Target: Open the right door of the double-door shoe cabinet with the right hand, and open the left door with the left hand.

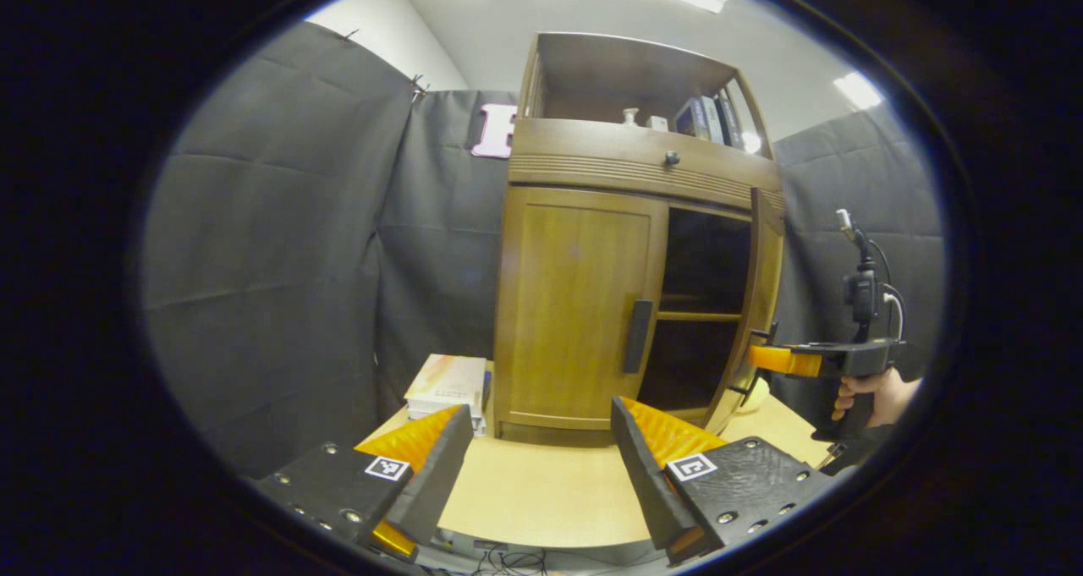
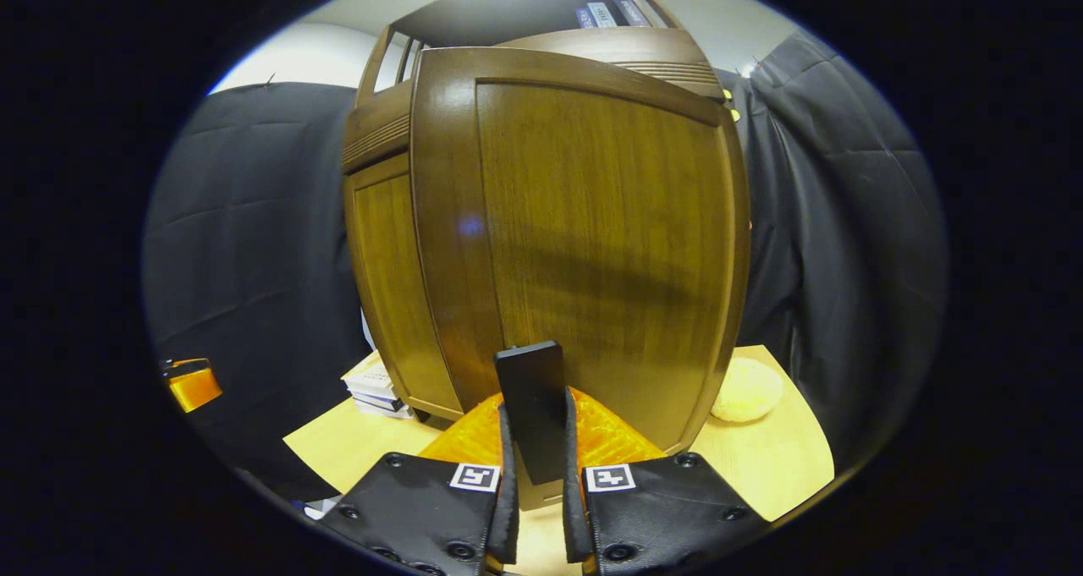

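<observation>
Our right gripper (image 2: 536, 441) is clamped on the dark handle (image 2: 533, 398) of the right door (image 2: 592, 238), both fingers pressing its sides, and that door already stands well out from the shoe cabinet (image 1: 626, 246). We should keep the grip square and follow the hinge arc, not pull straight back. Our left gripper (image 1: 541, 441) hangs wide with nothing in it, short of the left door (image 1: 579, 305), which sits closed on the table (image 1: 550, 491). Next we judge it should line up on that door's handle (image 1: 637, 336), clear of the stack of books (image 1: 448, 386).
</observation>
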A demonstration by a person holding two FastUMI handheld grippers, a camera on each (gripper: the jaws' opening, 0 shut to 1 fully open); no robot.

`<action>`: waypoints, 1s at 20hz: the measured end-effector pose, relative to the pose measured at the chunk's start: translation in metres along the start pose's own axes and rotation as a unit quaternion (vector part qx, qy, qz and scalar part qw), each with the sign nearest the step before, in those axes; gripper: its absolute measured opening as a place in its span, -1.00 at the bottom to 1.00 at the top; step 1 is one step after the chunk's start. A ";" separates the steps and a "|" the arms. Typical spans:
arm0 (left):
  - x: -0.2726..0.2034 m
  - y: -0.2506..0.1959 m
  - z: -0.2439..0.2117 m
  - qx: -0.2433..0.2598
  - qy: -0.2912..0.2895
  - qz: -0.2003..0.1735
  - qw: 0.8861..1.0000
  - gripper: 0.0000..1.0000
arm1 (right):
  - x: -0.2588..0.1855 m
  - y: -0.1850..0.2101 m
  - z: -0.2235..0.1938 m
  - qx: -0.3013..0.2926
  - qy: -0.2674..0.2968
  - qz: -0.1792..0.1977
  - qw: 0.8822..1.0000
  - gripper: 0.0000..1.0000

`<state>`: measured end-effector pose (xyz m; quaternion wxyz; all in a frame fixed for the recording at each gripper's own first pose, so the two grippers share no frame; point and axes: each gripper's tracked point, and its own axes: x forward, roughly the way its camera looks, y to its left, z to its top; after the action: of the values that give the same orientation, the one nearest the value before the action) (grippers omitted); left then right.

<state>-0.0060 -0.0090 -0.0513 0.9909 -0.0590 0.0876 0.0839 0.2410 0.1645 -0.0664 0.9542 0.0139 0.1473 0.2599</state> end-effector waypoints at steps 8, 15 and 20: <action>0.005 -0.028 0.003 0.015 -0.002 -0.014 1.000 0.84 | -0.006 -0.009 0.029 -0.009 0.003 0.026 1.000 -0.57; -0.003 -0.040 0.002 0.022 0.001 -0.008 1.000 0.84 | -0.014 -0.011 0.051 -0.017 0.003 0.032 0.999 -0.57; -0.007 -0.048 0.000 0.015 0.003 0.003 1.000 0.84 | -0.017 -0.014 0.063 -0.020 0.001 0.041 0.999 -0.57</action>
<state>-0.0044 -0.0570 -0.0456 0.9911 -0.0441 0.0917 0.0855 0.2522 0.1468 -0.0027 0.9426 0.0003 0.1425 0.3019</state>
